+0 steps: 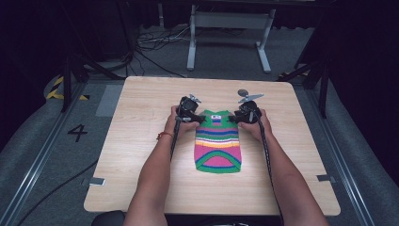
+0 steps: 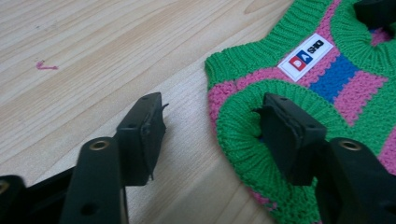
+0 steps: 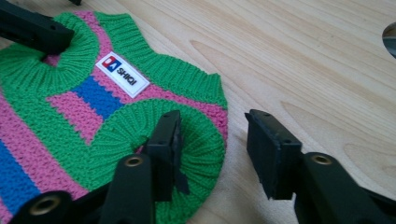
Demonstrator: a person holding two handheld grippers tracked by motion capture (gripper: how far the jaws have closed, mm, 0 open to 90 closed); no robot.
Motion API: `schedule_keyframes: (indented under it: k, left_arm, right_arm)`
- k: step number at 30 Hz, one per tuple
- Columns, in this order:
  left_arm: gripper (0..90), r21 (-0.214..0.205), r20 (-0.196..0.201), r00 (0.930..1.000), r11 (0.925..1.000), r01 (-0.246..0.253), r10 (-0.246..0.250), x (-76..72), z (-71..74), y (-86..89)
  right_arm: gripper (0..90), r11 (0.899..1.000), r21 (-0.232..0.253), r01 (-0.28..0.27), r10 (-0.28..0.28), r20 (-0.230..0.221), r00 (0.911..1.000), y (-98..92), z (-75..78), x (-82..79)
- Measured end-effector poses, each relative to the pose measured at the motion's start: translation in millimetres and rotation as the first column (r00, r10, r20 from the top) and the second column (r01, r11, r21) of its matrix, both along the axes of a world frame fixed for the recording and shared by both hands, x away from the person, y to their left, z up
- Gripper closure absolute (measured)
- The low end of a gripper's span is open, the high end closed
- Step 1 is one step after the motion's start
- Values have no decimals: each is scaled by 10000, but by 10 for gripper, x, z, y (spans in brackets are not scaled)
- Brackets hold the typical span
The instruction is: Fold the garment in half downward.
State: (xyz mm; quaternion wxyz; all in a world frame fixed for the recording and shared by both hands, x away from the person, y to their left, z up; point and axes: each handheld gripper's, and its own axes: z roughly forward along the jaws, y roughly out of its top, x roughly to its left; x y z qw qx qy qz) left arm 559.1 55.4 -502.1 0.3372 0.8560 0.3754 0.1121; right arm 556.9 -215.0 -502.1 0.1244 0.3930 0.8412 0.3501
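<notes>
With one jaw poked into each armhole, both grippers — left (image 2: 210,135), right (image 3: 215,154) — sit spread, straddling the sweater's (image 1: 218,141) shoulders, likely ready to pinch and lift it.

Bare tabletop (image 1: 141,155) round sweater (image 1: 218,146)

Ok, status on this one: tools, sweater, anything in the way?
Left tool open, one jaw in an armhole. Right tool open, same on the other side. Sweater flat on table. Nothing in the way.
</notes>
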Motion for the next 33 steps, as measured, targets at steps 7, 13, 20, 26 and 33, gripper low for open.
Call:
schedule_keyframes:
  k: [7, 13, 20, 26, 33]
  left_arm:
    - [763, -340, -88, 9991, 9986, 414, -417, -39, 6, -34]
    - [824, -166, 204, 9978, 9978, 639, -636, -43, 25, -37]
    - [823, -346, 886, 9928, 9959, 836, -803, -158, 216, -45]
    - [819, -281, 1587, 9790, 9906, 1337, -1276, -383, 455, 8]
    - [814, 1, 2036, 9586, 9791, 2033, -1991, -637, 603, 44]
  right_arm:
    - [817, 9997, 136, -212, 214, -146, 9997, 42, 13, -29]
    - [840, 9995, 88, -307, 305, 232, 9993, 42, 79, -52]
    - [840, 9974, 502, -519, 474, 869, 9951, -26, 271, -136]
    - [839, 9893, 883, -1165, 1018, 1556, 9826, -96, 471, -334]
    - [835, 9710, 1182, -2078, 1789, 2177, 9595, -116, 636, -628]
